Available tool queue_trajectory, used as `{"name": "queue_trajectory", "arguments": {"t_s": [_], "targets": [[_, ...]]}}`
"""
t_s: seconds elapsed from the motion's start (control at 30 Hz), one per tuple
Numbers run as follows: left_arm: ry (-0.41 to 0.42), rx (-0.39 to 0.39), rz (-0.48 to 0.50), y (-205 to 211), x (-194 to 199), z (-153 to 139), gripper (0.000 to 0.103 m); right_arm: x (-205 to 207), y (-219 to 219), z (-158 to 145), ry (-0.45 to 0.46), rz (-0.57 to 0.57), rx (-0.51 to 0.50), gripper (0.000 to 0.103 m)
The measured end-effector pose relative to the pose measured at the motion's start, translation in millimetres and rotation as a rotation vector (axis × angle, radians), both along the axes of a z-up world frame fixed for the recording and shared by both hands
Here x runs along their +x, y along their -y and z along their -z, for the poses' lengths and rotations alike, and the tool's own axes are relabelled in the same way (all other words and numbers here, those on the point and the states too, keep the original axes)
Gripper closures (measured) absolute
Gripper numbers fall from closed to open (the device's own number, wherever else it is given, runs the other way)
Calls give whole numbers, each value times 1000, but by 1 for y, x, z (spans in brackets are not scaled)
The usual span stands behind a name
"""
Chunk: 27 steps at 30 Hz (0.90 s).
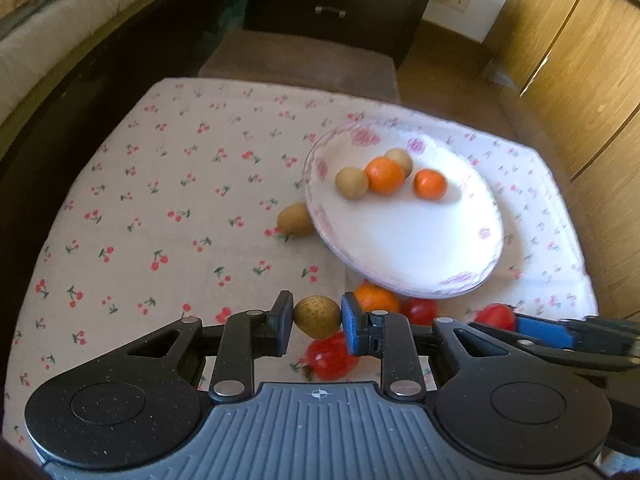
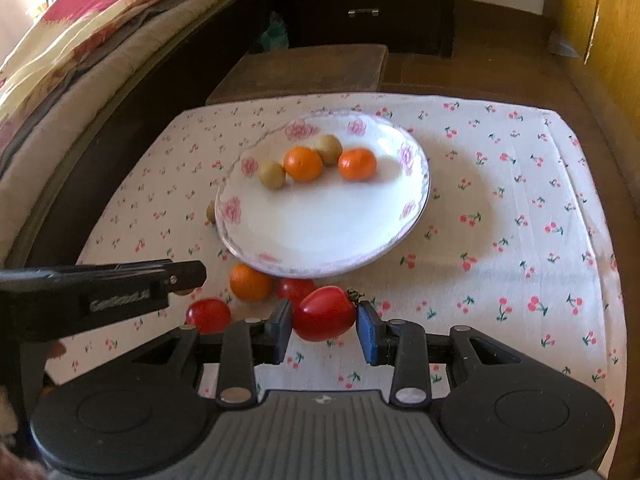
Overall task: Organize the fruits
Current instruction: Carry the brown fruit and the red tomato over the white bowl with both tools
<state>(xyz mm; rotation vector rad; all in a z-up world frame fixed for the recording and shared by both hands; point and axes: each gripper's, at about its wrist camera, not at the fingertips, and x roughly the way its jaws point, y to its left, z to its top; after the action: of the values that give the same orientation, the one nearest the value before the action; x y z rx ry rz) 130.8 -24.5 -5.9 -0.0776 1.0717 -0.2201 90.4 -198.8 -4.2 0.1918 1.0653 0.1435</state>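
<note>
Cloth point(image 1: 168, 184): cherry-printed, the whole table under it.
Plate point(image 2: 320, 236): holds two oranges and two brown fruits; set new ones in its bare near half, low, so nothing rolls.
Left gripper point(image 1: 317, 322): jaws clamped on a brown fruit point(image 1: 317, 316), lifted clear.
Right gripper point(image 2: 323, 320): jaws around a red tomato point(image 2: 323, 313); whether both pads press it, I cannot tell.
Hidden: one brown fruit point(image 2: 211, 212) half behind the plate's rim.
</note>
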Motion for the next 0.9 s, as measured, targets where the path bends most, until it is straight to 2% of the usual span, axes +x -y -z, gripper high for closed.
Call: {"name": "queue_trajectory", "arguments": {"t_s": [0.27,0.9], "targets": [[31,-17,29,19,9,-10,69,20,5,-6,25,21,-12,67],[20,-11,-1,30,35,5,71,53,8,6,22,42,-3,67]]}}
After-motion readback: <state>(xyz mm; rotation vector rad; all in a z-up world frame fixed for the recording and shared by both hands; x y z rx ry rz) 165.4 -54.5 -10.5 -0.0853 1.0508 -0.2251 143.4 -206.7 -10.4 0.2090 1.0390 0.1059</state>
